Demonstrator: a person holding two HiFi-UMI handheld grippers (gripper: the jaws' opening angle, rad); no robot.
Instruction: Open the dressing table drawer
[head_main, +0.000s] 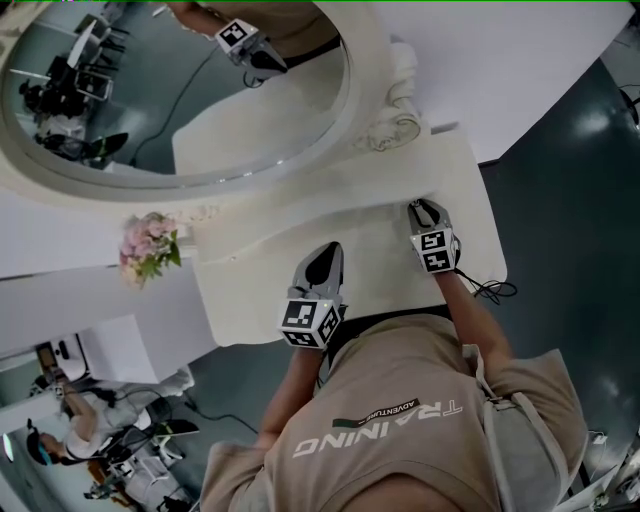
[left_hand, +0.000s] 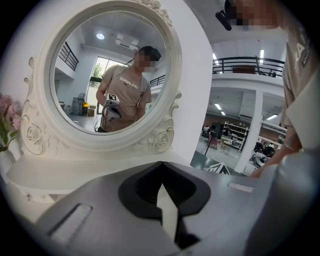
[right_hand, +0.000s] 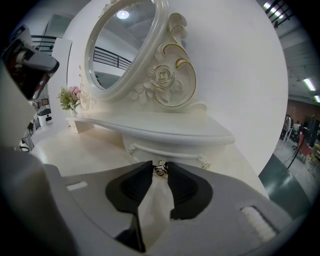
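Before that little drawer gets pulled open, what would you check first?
1. Right gripper closed on the drawer knob: ok.
2. Knob sits between both fingertips: ok, though only at the very tips.
3. Nothing on the tabletop in front of the drawer: ok.
4. Left gripper shut, empty, apart from the drawer: ok.
5. Drawer slides freely: cannot tell.

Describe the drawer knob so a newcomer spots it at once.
Start at the oval mirror on the dressing table; below its carved rose sits a shelf with a small drawer underneath. The knob is on the drawer's front: the only shiny silvery piece, between the right gripper's jaws.
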